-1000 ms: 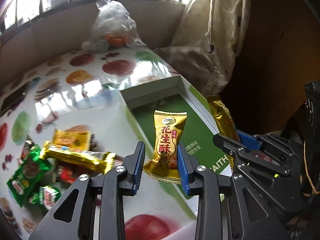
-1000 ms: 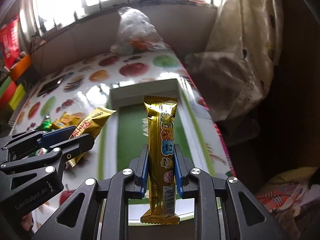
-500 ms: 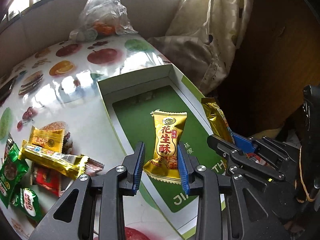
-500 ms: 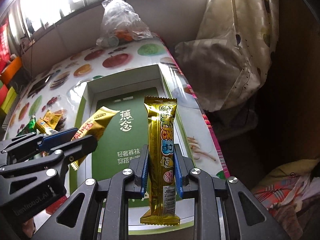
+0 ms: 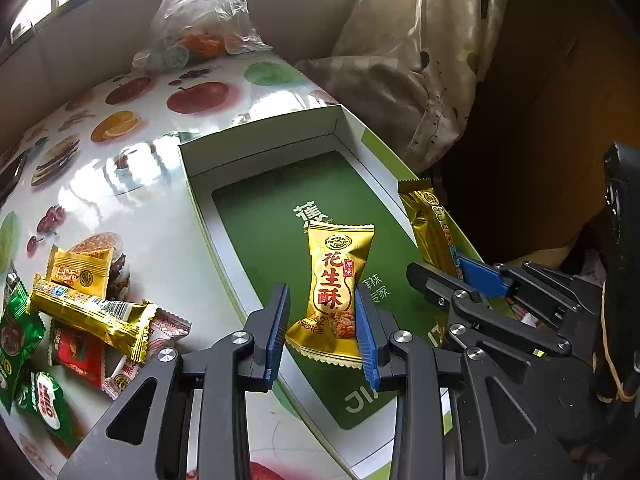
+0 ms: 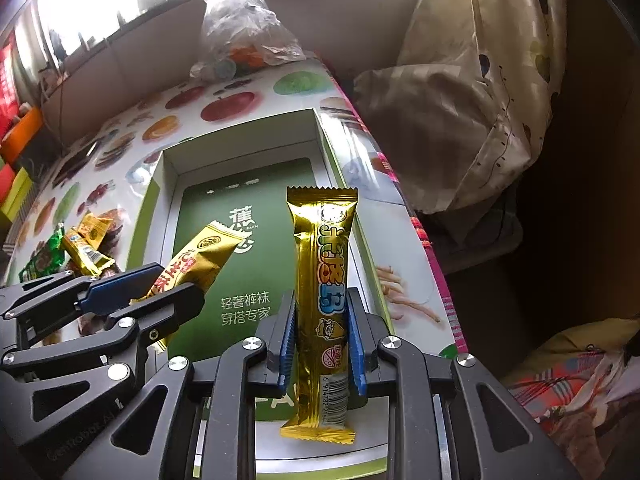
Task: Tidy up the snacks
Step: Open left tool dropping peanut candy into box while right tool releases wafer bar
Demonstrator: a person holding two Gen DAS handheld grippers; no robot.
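Box: empty. Left claw clamped on peanut candy, right claw on gold bar, both above it. Loose snack pile left on surface

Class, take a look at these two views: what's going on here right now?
A person is sorting snacks with two handheld grippers. The left gripper has its jaws closed on a gold peanut candy packet, and the right gripper is clamped on a long gold snack bar. Both are held above an open box with a green bottom. More wrapped snacks lie in a pile on the fruit-print table beside it.
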